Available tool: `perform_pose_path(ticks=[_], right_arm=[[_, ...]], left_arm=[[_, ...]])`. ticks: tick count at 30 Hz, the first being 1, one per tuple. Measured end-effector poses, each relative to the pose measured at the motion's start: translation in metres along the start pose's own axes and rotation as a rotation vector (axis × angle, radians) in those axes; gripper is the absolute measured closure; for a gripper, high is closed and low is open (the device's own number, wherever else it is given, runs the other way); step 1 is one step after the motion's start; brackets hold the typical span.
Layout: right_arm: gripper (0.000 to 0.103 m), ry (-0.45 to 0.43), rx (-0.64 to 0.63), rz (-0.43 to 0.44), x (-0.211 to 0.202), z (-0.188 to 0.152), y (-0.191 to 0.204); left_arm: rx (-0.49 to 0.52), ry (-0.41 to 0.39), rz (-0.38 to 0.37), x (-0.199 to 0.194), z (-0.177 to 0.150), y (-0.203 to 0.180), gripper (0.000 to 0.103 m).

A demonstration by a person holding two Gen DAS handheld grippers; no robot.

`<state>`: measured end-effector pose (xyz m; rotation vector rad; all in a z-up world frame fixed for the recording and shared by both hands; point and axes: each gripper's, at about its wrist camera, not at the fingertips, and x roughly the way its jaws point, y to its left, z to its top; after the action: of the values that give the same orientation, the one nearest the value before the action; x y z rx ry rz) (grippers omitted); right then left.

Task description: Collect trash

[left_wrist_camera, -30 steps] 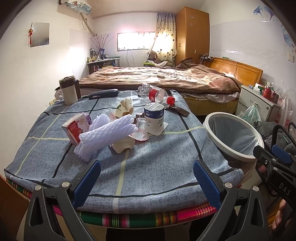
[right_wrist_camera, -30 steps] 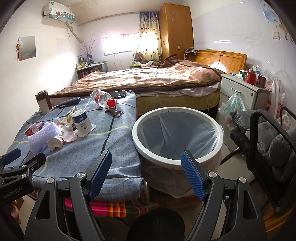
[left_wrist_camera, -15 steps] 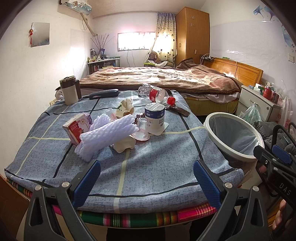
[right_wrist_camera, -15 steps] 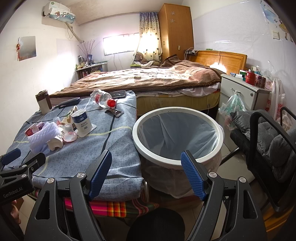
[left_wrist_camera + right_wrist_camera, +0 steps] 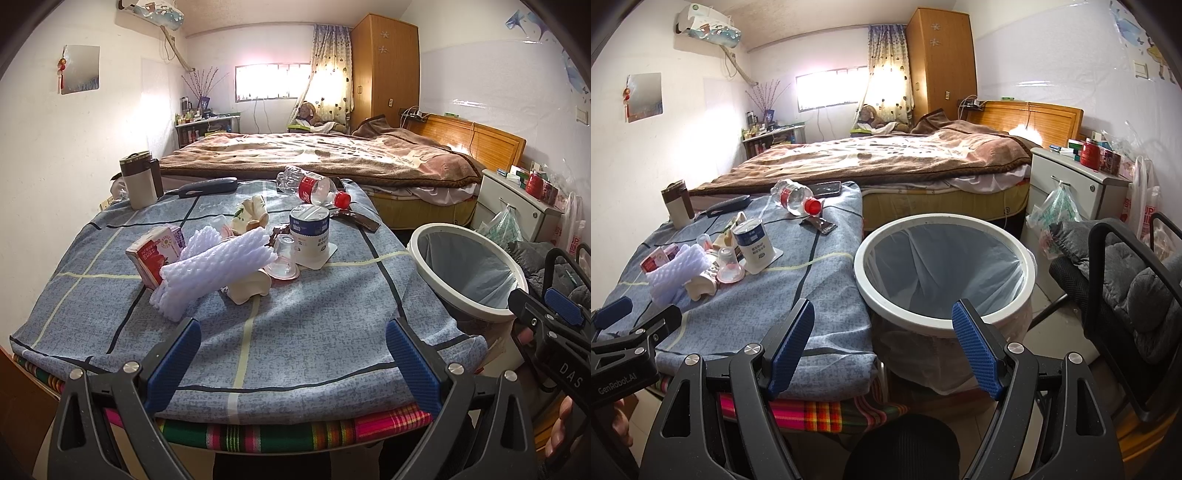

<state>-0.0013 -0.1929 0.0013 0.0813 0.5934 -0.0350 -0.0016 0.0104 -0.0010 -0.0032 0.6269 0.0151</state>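
We hold the left gripper (image 5: 291,354) at the near edge of the table covered with a blue-grey checked cloth (image 5: 314,332), its blue-padded fingers spread wide with nothing between them. Our right gripper (image 5: 882,347) hovers to the right, over the gap between the table and the round white-rimmed trash bin lined with a pale blue bag (image 5: 945,314); its jaws are likewise wide apart and hold nothing.

The trash sits in a cluster left of the table's centre. Nearest us lies a roll of white foam fruit netting (image 5: 218,269), leaning against a small red and white drink carton (image 5: 153,253) on its left. A cream-coloured crumpled scrap (image 5: 247,290) lies just at the near side of the netting. To the right, a clear plastic cup lying on its side (image 5: 284,254) touches a blue and white cylindrical tub (image 5: 309,230) standing upright. Farther off, a clear plastic bottle with a red label and red cap (image 5: 314,188) lies on its side near the far edge.

The bin stands on the floor just beside the table's right edge.
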Motion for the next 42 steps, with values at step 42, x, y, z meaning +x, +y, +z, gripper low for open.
perform_pose_path(ticks=[42], right_arm=[[0.025, 0.039, -0.056, 0.13, 0.021, 0.005, 0.036]], left_arm=[[-0.053, 0.015, 0.057, 0.004, -0.004, 0.068, 0.002]])
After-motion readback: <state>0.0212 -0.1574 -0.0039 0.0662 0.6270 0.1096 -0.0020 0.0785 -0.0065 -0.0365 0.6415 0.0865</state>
